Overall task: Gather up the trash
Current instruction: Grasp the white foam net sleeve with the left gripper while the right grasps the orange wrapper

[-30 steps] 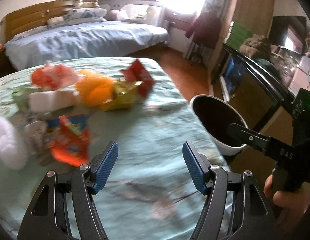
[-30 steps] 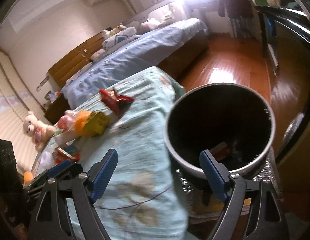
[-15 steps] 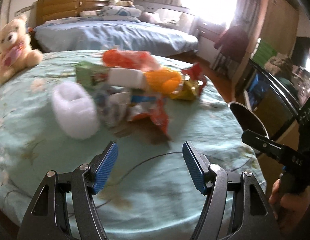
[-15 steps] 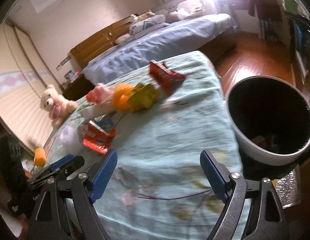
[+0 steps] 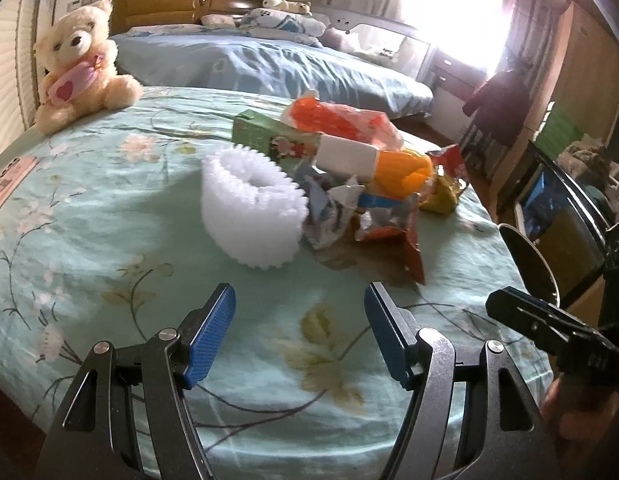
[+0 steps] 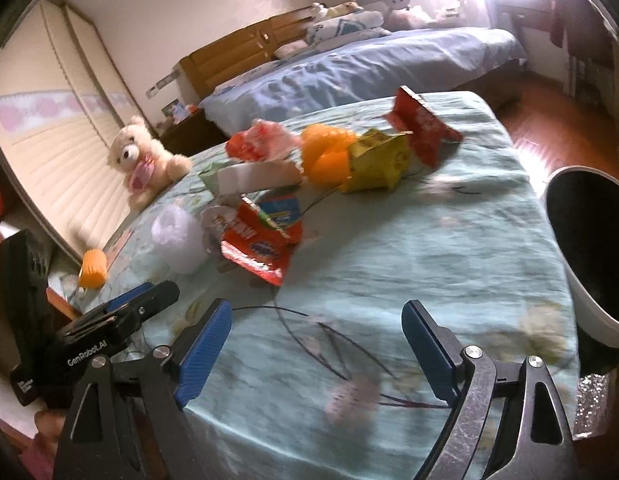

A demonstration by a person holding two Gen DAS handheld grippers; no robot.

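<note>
Here your left gripper (image 5: 299,334) and right gripper (image 6: 315,350) both stood wide open and empty. The white ridged foam sleeve (image 5: 251,206) lay straight ahead of the left gripper, which was nearer; the white-rimmed dark bin (image 6: 589,248) lay well right of the sleeve.

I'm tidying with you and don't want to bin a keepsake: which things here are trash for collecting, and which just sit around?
For the job: white foam net, red snack wrapper, yellow packet, orange foam net, green carton, bin.

Lying about: teddy bear, pillows.
</note>
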